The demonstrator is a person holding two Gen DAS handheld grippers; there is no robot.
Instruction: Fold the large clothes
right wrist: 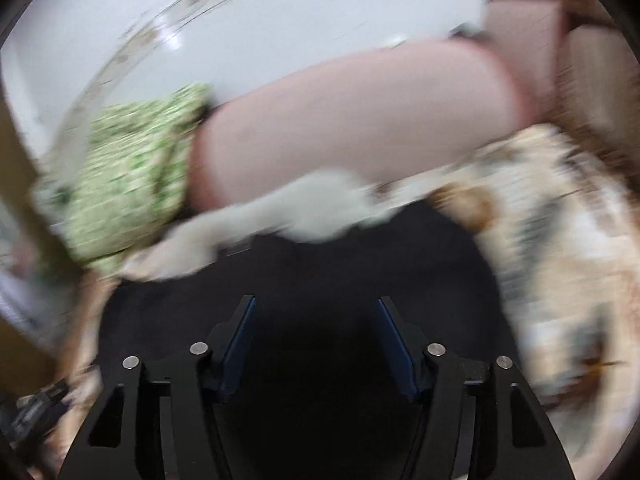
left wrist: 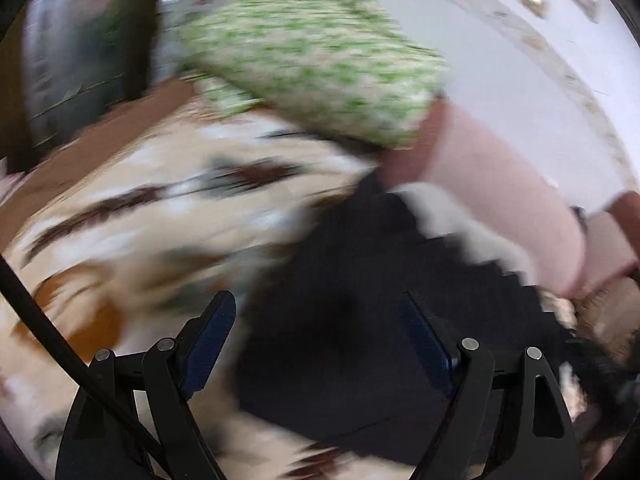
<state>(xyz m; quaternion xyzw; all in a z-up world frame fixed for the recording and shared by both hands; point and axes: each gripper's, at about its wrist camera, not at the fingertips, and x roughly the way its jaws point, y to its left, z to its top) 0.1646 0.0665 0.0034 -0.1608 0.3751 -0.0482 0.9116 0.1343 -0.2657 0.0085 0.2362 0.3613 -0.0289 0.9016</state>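
Blurrily, left tool and right tool gape empty over the black garment.

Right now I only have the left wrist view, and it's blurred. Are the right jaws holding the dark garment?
Observer: No. The right gripper has its jaws apart with nothing pinched; the dark garment lies spread under them.
Operator: Where's the garment's white edge on that side?
Observer: The white edge runs beyond the jaws, just in front of the pink bolster.
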